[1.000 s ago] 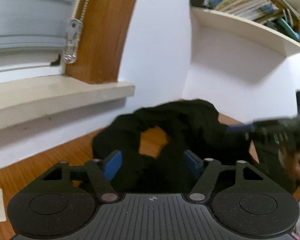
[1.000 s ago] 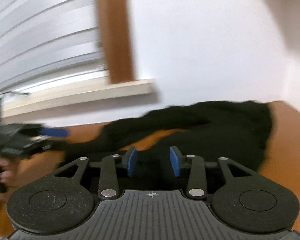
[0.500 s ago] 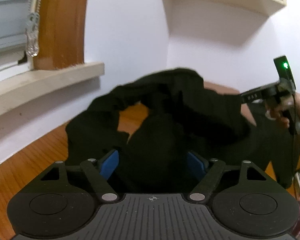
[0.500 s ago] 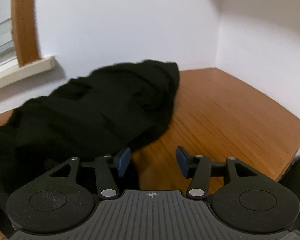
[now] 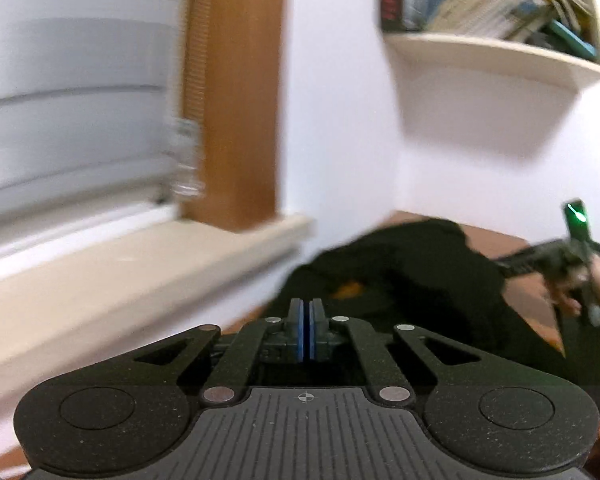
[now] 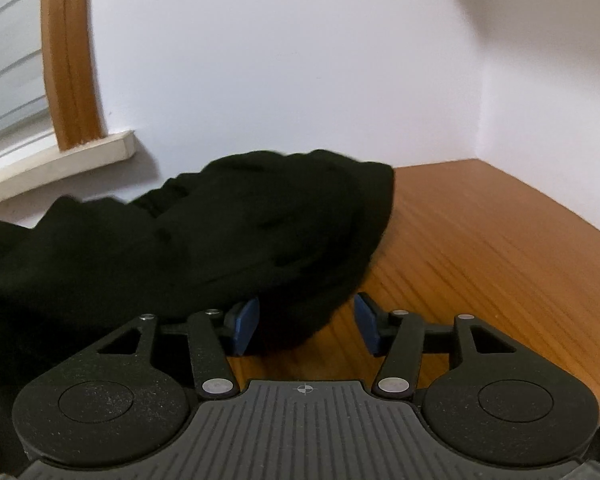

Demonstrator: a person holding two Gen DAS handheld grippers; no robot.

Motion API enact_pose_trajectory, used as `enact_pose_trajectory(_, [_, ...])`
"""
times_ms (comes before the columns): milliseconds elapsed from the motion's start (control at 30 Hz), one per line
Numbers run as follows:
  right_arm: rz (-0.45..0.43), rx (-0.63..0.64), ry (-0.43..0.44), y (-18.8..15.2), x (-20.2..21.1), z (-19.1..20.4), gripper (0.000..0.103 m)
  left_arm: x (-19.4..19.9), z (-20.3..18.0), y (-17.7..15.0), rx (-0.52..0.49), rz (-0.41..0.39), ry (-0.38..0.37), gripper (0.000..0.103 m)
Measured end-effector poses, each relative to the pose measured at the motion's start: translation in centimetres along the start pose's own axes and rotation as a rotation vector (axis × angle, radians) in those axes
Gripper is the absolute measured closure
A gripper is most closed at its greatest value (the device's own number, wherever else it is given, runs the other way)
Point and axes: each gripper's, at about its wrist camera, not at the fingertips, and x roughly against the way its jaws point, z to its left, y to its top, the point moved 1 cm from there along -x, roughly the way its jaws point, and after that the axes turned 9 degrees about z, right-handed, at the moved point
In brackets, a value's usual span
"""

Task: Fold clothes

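The crumpled black fabric garment (image 6: 228, 240) sits bunched in a soft heap on the warm wooden surface (image 6: 480, 240), up against the white wall below the pale window sill (image 6: 60, 164). No flat panels, no clean crease lines: it lies rumpled, not folded.

Over to the right gripper (image 6: 306, 322): its blue-padded fingers (image 6: 247, 322) stand wide apart, low at the near edge of the heap, with a lobe of cloth drooping into the gap between them. Nothing pinched there.

The left gripper (image 5: 307, 330) is a different story. Its blue fingers (image 5: 300, 330) are pressed flat together, held up off the heap with the garment (image 5: 400, 276) lying beyond them. The view is smeared with motion, so I can't say whether a thin edge of cloth is trapped between them; no dark thread shows in the seam.

My read: this is the gathering and arranging stage, hunting for an edge. What comes next calls for the right fingers to close on that near hem, and for the garment to be drawn out flat so a fold line can be found. Dark cloth on dark cloth makes edges hard to pick.
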Motion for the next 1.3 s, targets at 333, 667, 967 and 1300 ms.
enact_pose_trajectory(333, [0.004, 0.002, -0.06, 0.8, -1.1, -0.3, 0.045, -3.0, -0.7, -1.5, -0.003, 0.085, -0.032, 0.102])
enact_pose_trajectory(667, [-0.094, 0.078, -0.084, 6.5, -0.4, 0.5, 0.045, -5.7, -1.8, -3.3, 0.046, 0.11, -0.14, 0.043])
enact_pose_trajectory(967, [0.073, 0.345, 0.038, 12.5, -8.8, 11.2, 0.043, -6.6, -2.4, -4.4, 0.046, 0.154, -0.218, 0.035])
enact_pose_trajectory(1300, [0.19, 0.507, -0.055, 13.3, -13.8, 14.5, 0.082, -7.9, -2.4, -5.3, -0.002, 0.234, -0.221, 0.097])
